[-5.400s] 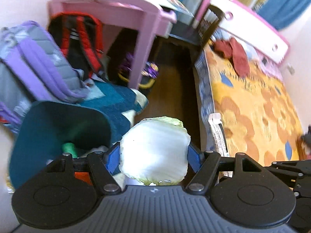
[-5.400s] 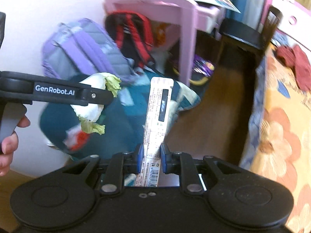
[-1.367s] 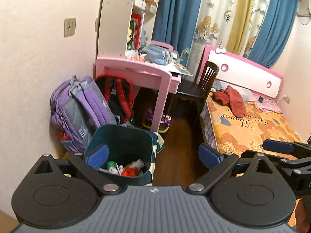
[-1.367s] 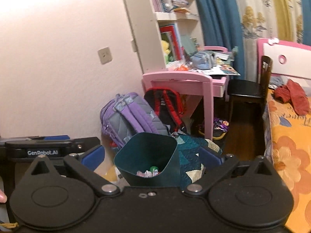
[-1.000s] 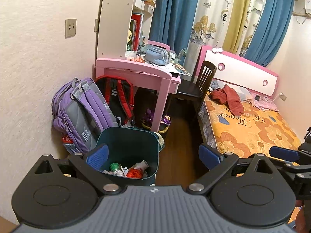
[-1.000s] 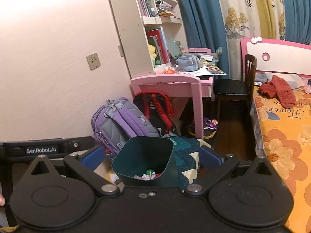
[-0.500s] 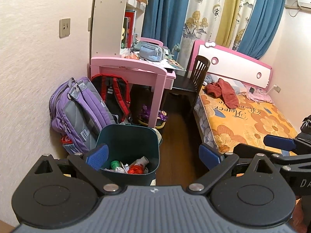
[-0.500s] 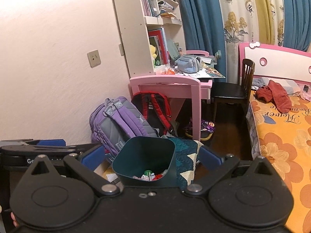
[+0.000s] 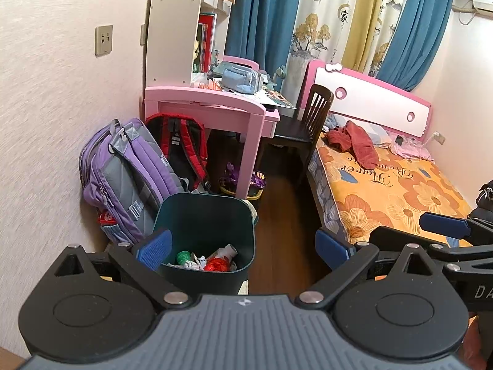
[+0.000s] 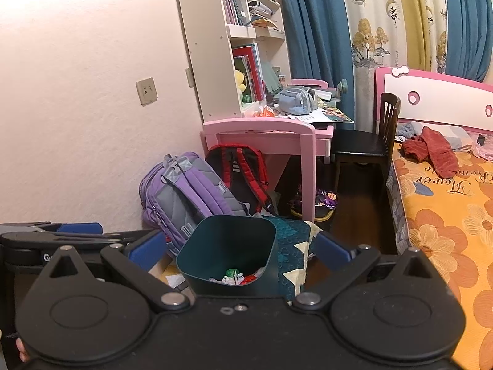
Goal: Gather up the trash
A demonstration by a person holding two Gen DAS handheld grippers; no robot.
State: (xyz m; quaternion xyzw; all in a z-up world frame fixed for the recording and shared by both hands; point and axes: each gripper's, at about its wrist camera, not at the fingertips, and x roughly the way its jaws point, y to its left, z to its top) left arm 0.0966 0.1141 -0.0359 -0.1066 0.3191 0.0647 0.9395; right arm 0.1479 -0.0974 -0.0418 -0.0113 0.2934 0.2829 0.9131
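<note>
A: Where does the bin [image 9: 206, 215] stand?

B: On the floor [image 9: 280, 225], just ahead of and below both claws, against a purple backpack [image 9: 129, 172] that leans on the wall. A red-and-black backpack [image 9: 181, 141] sits behind it, under the near end of the pink surface [image 9: 209, 104].

A: And the trash?

B: Trash [image 9: 212, 260] lies at the bottom of the bin: a green ball, crumpled white paper, something red. From the right wrist the same heap [image 10: 237, 276] shows low inside the bin [image 10: 228, 240].

A: The left claw [image 9: 243, 246]?

B: Released, blue pads spread wide, nothing between them. In its own view the bin fills the left half of the gap, its near rim just beyond the left pad.

A: The right claw [image 10: 238, 248]?

B: Also spread wide and empty. The bin sits squarely between its pads, lower down and apart from them. The left claw [image 10: 77, 231] shows at that view's left edge; the right claw [image 9: 443, 225] shows at the left view's right edge, over the bed [image 9: 400, 191].

A: Anything else nearby?

B: A dark chair [image 9: 305, 123] between the surface and the bed, and a red garment [image 9: 354, 145] on the bed near its headboard.
</note>
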